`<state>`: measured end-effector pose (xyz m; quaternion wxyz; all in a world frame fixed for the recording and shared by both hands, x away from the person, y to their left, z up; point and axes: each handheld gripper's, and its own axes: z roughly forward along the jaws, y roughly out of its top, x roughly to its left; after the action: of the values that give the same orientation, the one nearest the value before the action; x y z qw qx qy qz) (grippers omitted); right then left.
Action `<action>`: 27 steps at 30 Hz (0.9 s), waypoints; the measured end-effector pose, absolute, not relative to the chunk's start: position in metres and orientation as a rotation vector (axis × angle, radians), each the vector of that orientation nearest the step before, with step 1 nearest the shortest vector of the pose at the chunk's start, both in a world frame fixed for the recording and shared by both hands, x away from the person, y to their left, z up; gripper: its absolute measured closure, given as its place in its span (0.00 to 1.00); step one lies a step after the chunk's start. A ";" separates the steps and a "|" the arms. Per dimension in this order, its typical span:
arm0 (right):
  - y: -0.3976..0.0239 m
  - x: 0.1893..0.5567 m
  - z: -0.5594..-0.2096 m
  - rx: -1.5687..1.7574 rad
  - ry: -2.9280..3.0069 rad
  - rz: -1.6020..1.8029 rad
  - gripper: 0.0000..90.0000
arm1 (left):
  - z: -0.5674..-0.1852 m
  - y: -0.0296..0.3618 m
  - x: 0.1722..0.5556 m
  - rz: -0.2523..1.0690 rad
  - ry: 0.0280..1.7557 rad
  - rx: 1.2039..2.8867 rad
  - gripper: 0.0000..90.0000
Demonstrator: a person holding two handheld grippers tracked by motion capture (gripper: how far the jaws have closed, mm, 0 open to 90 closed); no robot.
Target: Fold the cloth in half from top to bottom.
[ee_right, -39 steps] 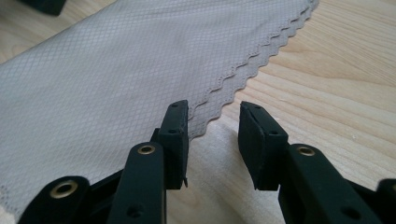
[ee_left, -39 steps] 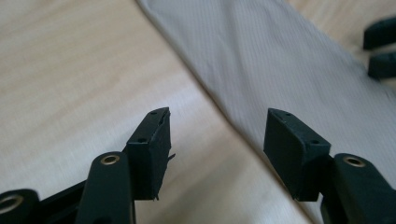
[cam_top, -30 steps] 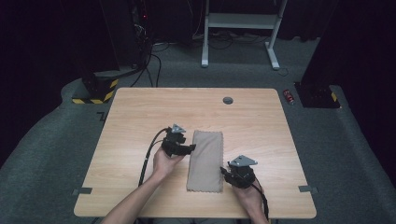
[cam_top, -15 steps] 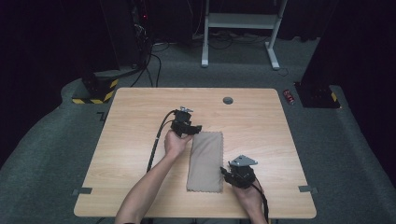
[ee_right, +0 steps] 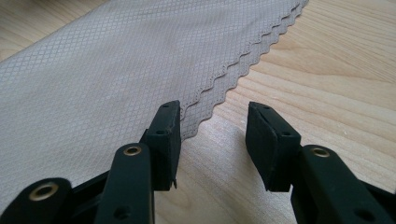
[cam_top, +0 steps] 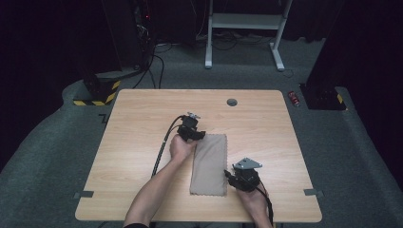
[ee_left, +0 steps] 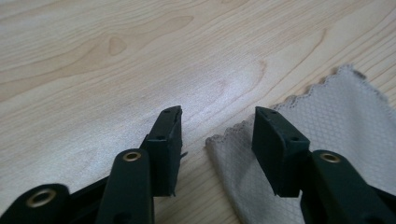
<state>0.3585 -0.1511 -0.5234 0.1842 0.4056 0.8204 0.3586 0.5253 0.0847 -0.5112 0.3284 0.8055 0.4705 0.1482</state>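
Moved: left gripper (cam_top: 196, 135) shifts toward 12 o'clock, jaws just narrowing, cloth corner between them, unpinched.
Cloth (cam_top: 209, 164): folded, table (cam_top: 142, 118) centre; light, limp, slippery. Take the scalloped corners.
Right gripper (cam_top: 236, 177): 5 o'clock corner, jaws half-open, empty.

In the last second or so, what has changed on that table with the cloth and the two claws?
The left claw slid from the cloth's long left edge up to its far left corner. Its jaws have just been closing and now straddle that corner without pinching it yet. The right claw stayed open at the cloth's near right edge, and the folded cloth lies flat in the same spot on the table.
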 end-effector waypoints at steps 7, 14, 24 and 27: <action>-0.150 0.368 -0.523 1.137 2.327 1.029 0.63 | -0.512 0.082 0.523 0.439 1.167 2.157 0.64; -0.145 0.417 -0.512 1.198 2.308 1.026 0.64 | -0.515 0.084 0.519 0.457 1.153 2.125 0.65; -0.142 0.484 -0.513 1.463 2.201 1.048 0.72 | -0.516 0.086 0.518 0.451 1.141 2.120 0.70; -0.135 0.492 -0.516 1.464 2.185 1.015 0.74 | -0.515 0.087 0.518 0.441 1.131 2.123 0.74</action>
<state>0.4918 -0.1354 -0.5155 0.1607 0.5126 0.7650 0.3554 0.5178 0.0871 -0.5154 0.3411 0.8159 0.4349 0.1694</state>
